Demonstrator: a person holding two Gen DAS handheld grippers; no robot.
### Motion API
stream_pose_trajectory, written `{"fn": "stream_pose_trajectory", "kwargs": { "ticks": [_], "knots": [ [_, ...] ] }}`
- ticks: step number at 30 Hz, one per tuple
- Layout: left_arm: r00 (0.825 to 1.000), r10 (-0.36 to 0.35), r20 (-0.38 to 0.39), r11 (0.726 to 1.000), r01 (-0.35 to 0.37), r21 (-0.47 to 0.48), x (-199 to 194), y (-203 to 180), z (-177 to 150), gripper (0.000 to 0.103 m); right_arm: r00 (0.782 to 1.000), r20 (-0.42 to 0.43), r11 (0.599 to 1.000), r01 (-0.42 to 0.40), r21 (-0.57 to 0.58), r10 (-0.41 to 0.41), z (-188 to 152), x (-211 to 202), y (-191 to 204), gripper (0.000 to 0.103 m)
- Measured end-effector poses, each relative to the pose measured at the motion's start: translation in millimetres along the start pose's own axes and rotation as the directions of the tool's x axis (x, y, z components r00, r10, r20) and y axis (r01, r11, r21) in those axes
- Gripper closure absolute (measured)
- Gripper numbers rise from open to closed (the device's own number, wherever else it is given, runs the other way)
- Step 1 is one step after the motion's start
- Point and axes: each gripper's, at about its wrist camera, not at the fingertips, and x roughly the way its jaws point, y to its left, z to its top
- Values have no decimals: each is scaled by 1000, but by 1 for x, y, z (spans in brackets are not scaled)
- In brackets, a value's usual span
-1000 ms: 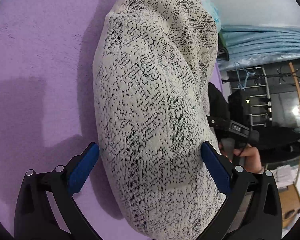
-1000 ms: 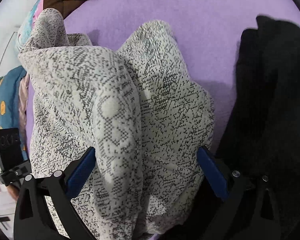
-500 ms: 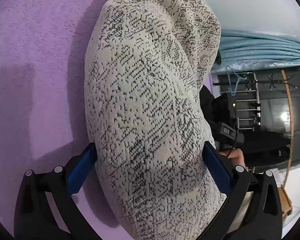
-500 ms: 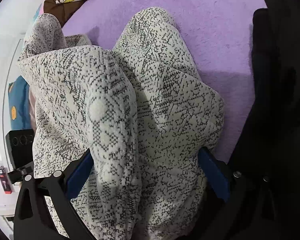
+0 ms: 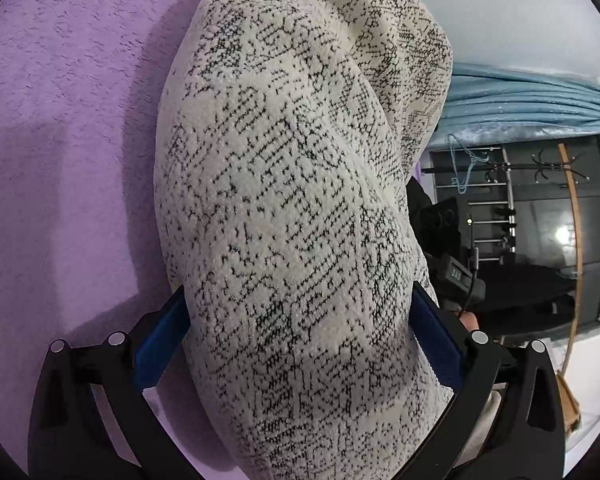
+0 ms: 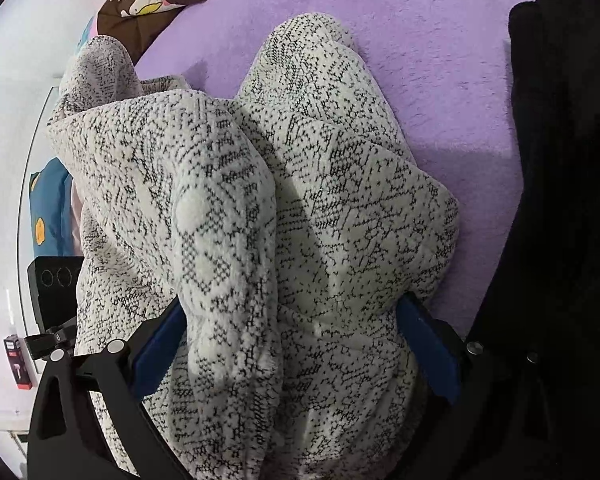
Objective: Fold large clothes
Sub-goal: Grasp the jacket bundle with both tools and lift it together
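My left gripper (image 5: 298,332): blue-padded fingers (image 5: 160,336) set wide apart, with the cream fleece garment with black speckled knit pattern (image 5: 292,200) bulging up between them. Fabric covers the inner pad faces, so I can't tell whether the pads actually press it or it just drapes over. The garment's lower end is cut off at the frame bottom, its top end at the frame top. Left of my fingers, the purple fuzzy blanket surface (image 5: 60,140) lies under the garment. Right of my fingers, partly hidden behind the fleece: my other black handheld unit (image 5: 452,264), a sliver of hand (image 5: 470,322), a blue curtain (image 5: 532,100), a dark rack with a light blue hanger (image 5: 466,168); details there are too small to read.

My right gripper (image 6: 292,340): fingers also spread wide, fleece (image 6: 260,220) heaped between and over them in two thick rolled folds with a deep crease down the middle. Grip contact hidden again, can't tell. Left of my fingers, a black device (image 6: 56,292) peeks out from behind the fabric, a blue cushion (image 6: 50,208) above it, and a brown printed pillow (image 6: 152,0) at top. Right of my fingers, a black garment (image 6: 560,200) lies on the purple blanket (image 6: 440,60), mostly shapeless dark, cut off at the edge.
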Motion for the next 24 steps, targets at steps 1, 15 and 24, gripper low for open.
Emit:
{"fn": "stream_pose_trajectory", "kwargs": {
  "ticks": [1,15,24],
  "knots": [
    [1000,2,2,1000,-2,5,1,-1,-1,5,1000,-1,1000,-7,-1,7,-2,1,4,5],
    [1000,14,8,997,-15,74,0,-34,-8,21,991,36,991,-125,-43,127,-33,-21,28,58],
    [1000,-19,10,996,18,87,-21,-42,-6,26,976,55,973,-202,-114,209,-58,-44,50,70]
  ]
}}
